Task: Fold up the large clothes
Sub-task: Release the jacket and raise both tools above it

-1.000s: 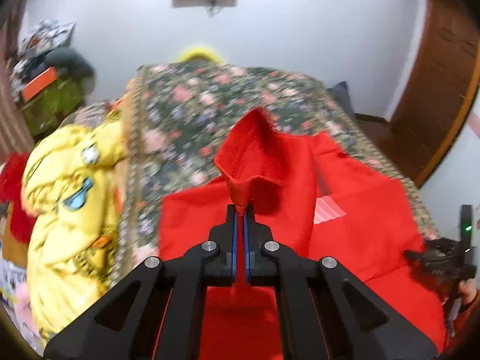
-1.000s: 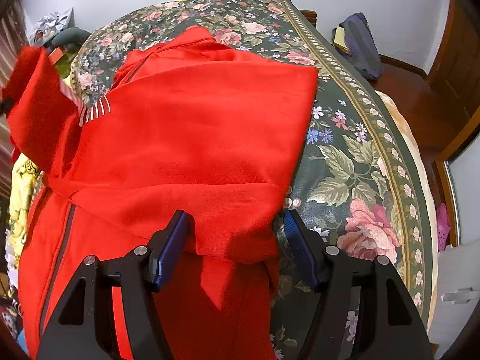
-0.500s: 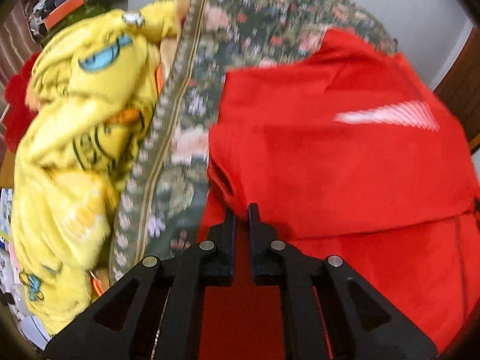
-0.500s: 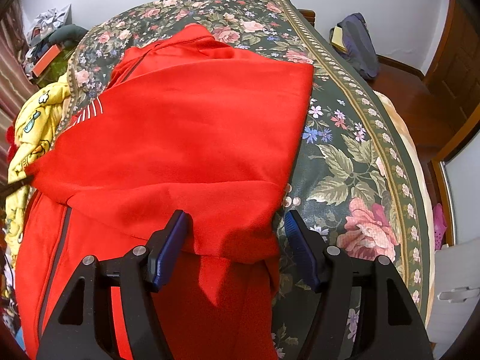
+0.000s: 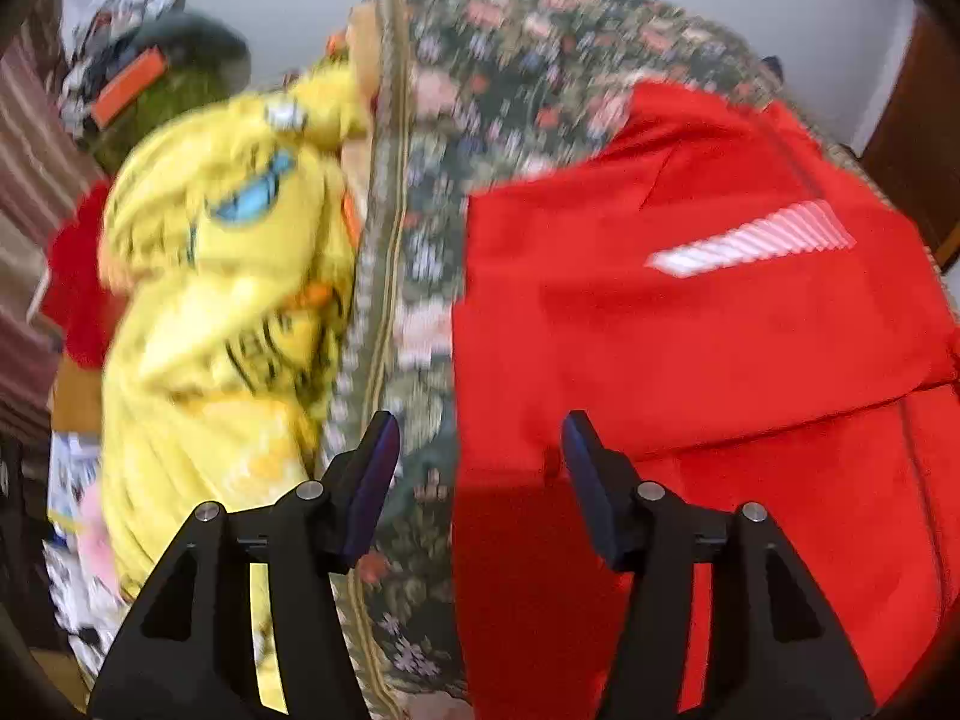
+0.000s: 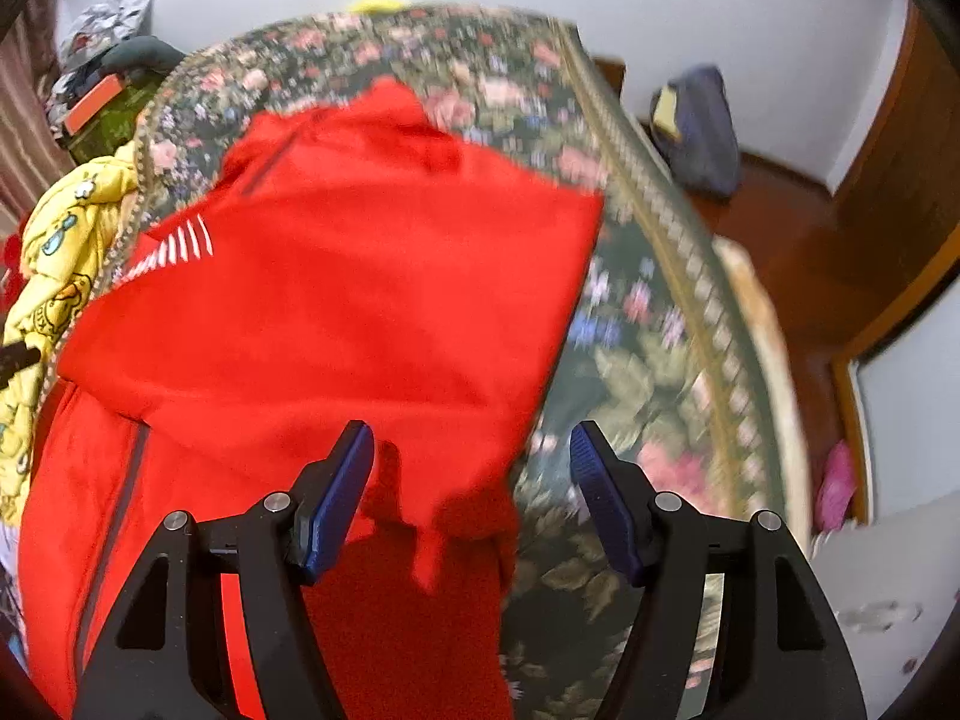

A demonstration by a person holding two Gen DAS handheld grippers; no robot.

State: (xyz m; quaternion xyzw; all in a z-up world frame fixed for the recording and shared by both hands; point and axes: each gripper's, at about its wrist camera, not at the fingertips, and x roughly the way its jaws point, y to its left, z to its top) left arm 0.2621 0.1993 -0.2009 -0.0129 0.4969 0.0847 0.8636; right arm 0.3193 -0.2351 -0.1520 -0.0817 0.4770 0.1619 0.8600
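A red jacket (image 5: 690, 360) with a white striped patch (image 5: 750, 240) lies on the flowered bedspread (image 5: 420, 276), its sleeves folded across the body. My left gripper (image 5: 477, 468) is open and empty over the jacket's left edge. In the right wrist view the same red jacket (image 6: 336, 312) fills the middle. My right gripper (image 6: 471, 480) is open and empty above the folded sleeve's end at the jacket's right edge. A dark zipper (image 6: 120, 510) runs down the jacket at the lower left.
A yellow cartoon-print garment (image 5: 222, 330) lies heaped at the bed's left edge, also in the right wrist view (image 6: 54, 252). Cluttered items (image 5: 138, 78) stand at the back left. A blue bag (image 6: 696, 132) sits on the wooden floor beyond the bed's right side.
My left gripper carried the red sleeve down across the jacket, then opened and let it go. My right gripper stayed open and lifted back slightly.
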